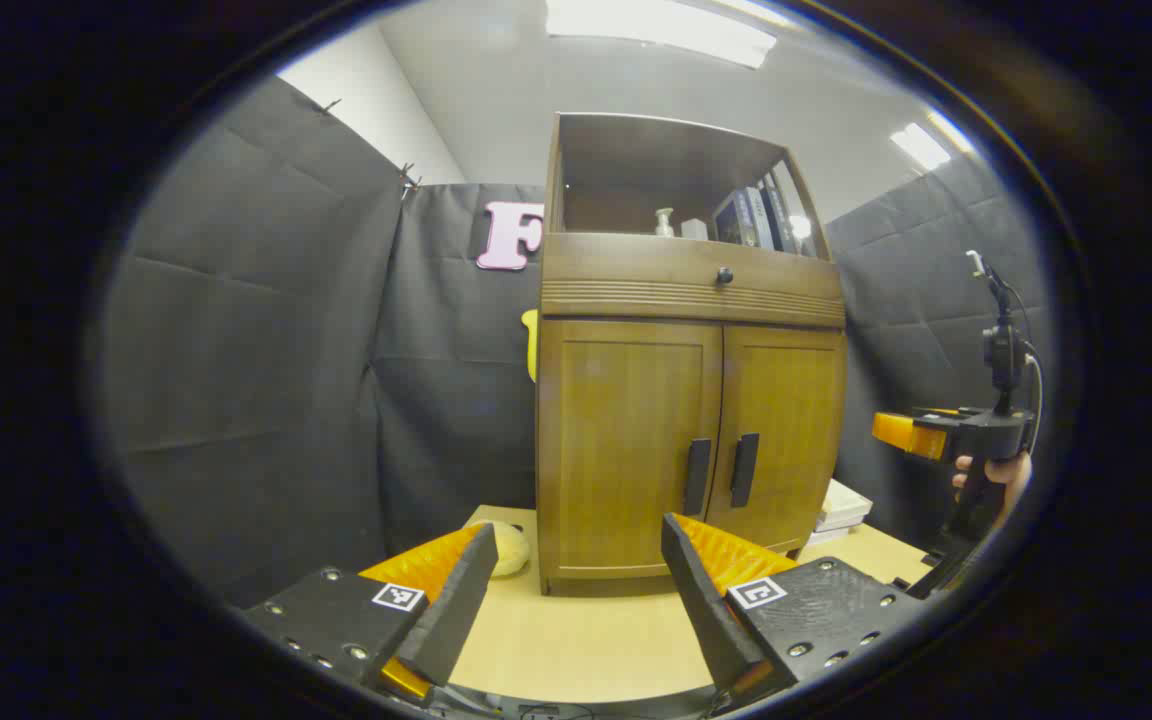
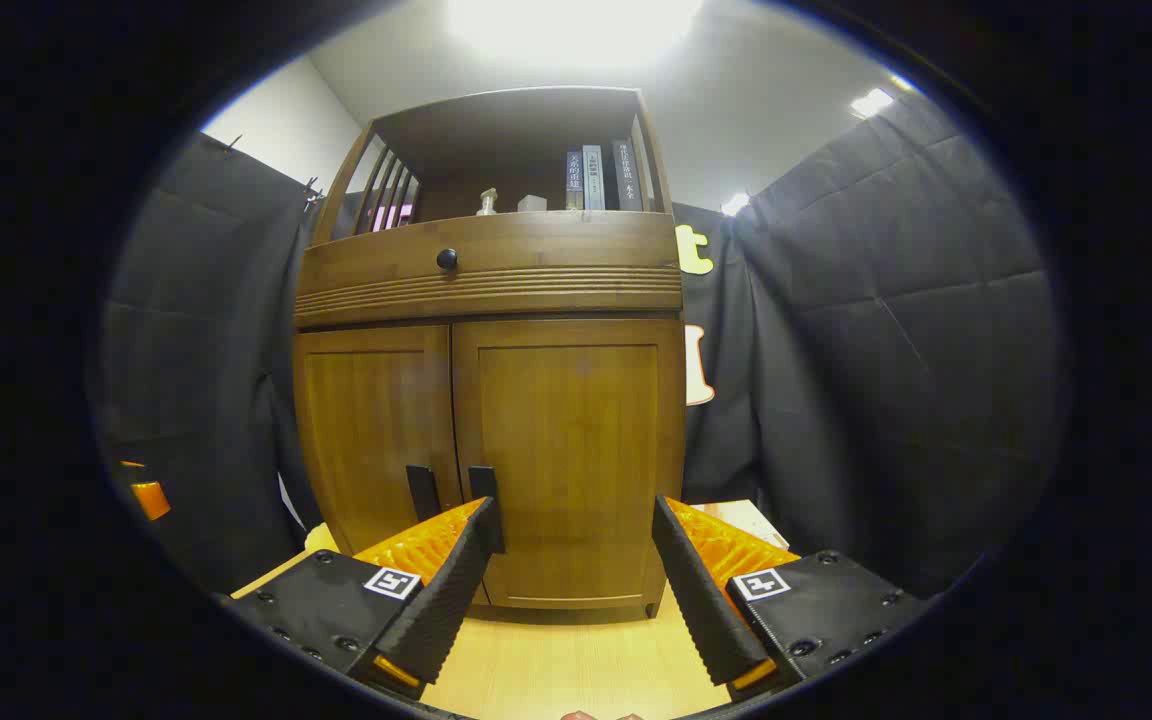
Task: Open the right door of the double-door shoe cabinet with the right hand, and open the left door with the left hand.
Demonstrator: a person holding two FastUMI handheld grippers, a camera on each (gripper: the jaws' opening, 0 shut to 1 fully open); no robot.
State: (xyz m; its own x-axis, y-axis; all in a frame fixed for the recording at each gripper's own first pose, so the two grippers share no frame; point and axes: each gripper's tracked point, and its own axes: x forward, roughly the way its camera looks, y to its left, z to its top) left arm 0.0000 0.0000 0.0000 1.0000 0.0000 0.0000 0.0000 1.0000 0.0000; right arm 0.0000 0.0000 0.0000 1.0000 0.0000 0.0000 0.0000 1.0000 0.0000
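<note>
A pale wooden tabletop (image 1: 586, 640) carries the brown wooden double-door cabinet (image 1: 636, 450), a round yellowish soft object (image 1: 508, 548) beside it, and stacked white books (image 1: 841, 505).

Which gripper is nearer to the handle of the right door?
Right. The right gripper faces the right door, its handle just above one finger. The left gripper sits back, before the left door.
</note>
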